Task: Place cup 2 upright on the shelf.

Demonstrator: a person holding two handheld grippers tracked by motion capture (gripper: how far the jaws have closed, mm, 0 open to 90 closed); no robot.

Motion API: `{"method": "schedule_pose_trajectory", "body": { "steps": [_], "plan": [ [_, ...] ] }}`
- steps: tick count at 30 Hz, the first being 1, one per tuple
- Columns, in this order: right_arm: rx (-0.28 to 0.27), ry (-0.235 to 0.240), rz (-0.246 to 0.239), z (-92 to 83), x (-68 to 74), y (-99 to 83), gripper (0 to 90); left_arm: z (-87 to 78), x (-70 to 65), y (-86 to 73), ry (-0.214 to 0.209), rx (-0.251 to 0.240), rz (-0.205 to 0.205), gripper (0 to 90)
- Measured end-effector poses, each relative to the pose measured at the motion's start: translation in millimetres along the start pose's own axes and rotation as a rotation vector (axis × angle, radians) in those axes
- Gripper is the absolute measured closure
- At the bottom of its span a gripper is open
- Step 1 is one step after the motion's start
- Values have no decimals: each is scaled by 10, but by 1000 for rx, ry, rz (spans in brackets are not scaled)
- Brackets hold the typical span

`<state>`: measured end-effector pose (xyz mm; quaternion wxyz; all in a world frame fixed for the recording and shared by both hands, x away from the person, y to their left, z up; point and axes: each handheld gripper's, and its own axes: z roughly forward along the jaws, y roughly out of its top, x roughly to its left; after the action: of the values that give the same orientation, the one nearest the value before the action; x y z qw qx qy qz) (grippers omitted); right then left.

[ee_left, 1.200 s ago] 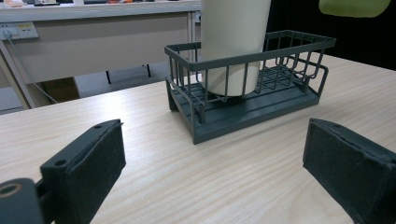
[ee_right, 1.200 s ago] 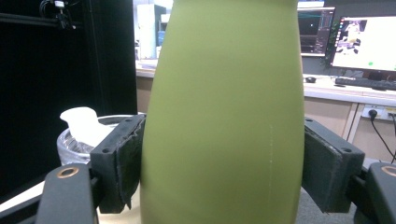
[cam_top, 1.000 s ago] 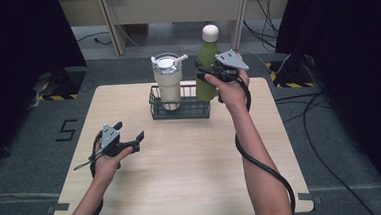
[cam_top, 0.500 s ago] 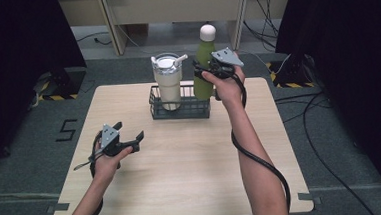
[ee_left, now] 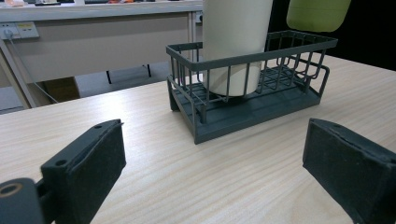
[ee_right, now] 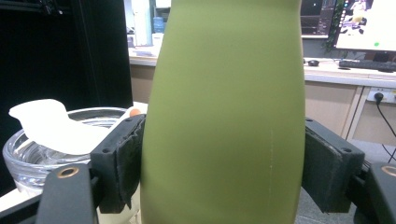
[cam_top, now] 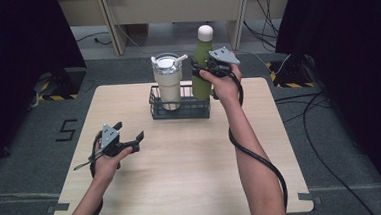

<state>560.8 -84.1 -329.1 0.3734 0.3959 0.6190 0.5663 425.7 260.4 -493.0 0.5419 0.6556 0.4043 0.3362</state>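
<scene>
Right gripper (cam_top: 200, 71): clamped on the green bottle (cam_top: 203, 66), one black pad pressed flat against each side of its body, as the right gripper view shows up close (ee_right: 223, 172); the grey three-cornered plate sits on top and the cable trails down along the forearm
Green bottle: upright with a white cap, held at the right end of the wire basket (cam_top: 180, 110); in the left gripper view its rounded bottom (ee_left: 318, 14) hangs above the basket's far end, clear of the rim, so it is not standing on the basket floor
Tumbler (cam_top: 168, 81): cream body with a clear lid and a white spout, upright inside the basket at its left end, just beside the bottle; in the right gripper view its lid (ee_right: 51, 135) lies close behind the near pad
Wire basket: dark grey, long and low, at the far middle of the table (cam_top: 193, 187); the landmark for everything here
Left gripper (cam_top: 130, 133): jaws wide apart with nothing between them, held just over the table top, well apart from the basket on its near left side; in the left gripper view the two pads (ee_left: 93, 158) frame the basket from the front
Right hand (cam_top: 223, 83): wrapped round the gripper body, right of the basket's right end
Table: pale wood, bare in front of the basket
</scene>
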Motion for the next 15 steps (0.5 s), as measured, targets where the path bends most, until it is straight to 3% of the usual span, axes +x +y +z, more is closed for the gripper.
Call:
{"method": "schedule_pose_trajectory", "body": {
  "steps": [15],
  "plan": [
    [11, 6, -4, 91, 36, -10, 242, 3, -2, -8, -3, 3, -1, 51]
  ]
}}
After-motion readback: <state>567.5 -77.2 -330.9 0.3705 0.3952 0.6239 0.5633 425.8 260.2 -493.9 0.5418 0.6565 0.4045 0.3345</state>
